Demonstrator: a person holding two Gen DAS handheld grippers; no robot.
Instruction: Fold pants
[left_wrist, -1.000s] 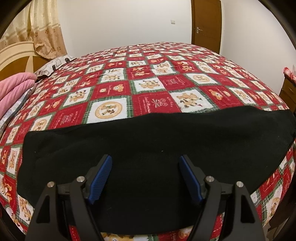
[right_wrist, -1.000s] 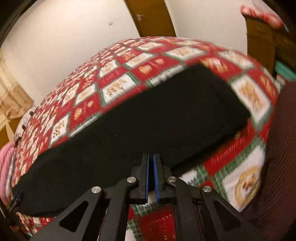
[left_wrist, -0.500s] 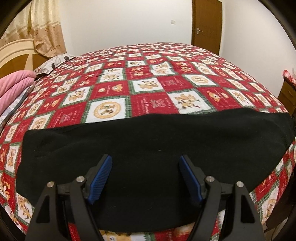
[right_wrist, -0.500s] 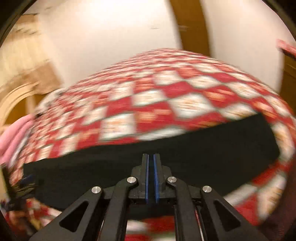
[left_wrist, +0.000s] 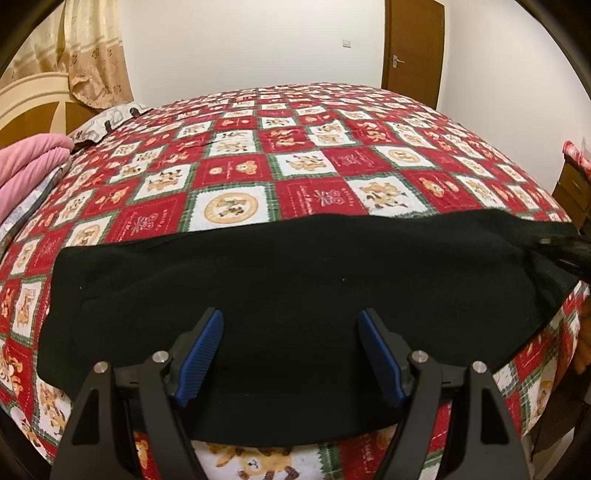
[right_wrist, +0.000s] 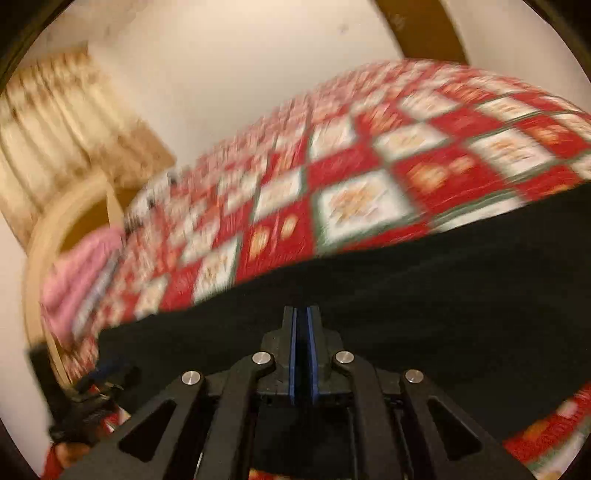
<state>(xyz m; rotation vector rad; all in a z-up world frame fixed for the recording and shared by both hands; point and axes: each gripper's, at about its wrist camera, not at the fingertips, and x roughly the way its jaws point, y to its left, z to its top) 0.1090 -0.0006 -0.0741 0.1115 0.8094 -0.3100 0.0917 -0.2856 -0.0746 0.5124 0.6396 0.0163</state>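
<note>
The black pants (left_wrist: 295, 288) lie folded lengthwise in a long band across the near edge of the bed, also shown in the blurred right wrist view (right_wrist: 424, 295). My left gripper (left_wrist: 291, 354) is open and empty, hovering over the pants' near edge around their middle. My right gripper (right_wrist: 302, 350) is shut with its blue pads together, over the pants; nothing shows between the pads. Its tip shows in the left wrist view (left_wrist: 565, 251) at the pants' right end. The left gripper shows at the lower left of the right wrist view (right_wrist: 92, 387).
The bed carries a red, white and green checked quilt (left_wrist: 295, 155). Pink bedding (left_wrist: 29, 166) and a headboard (left_wrist: 33, 107) are at the left. A wooden door (left_wrist: 413, 44) stands behind, and a wooden nightstand (left_wrist: 572, 184) at the right.
The right wrist view has swung fast to the left, from the pants' right end toward the headboard. The right gripper has entered the left wrist view at the right. The left gripper has barely moved.
</note>
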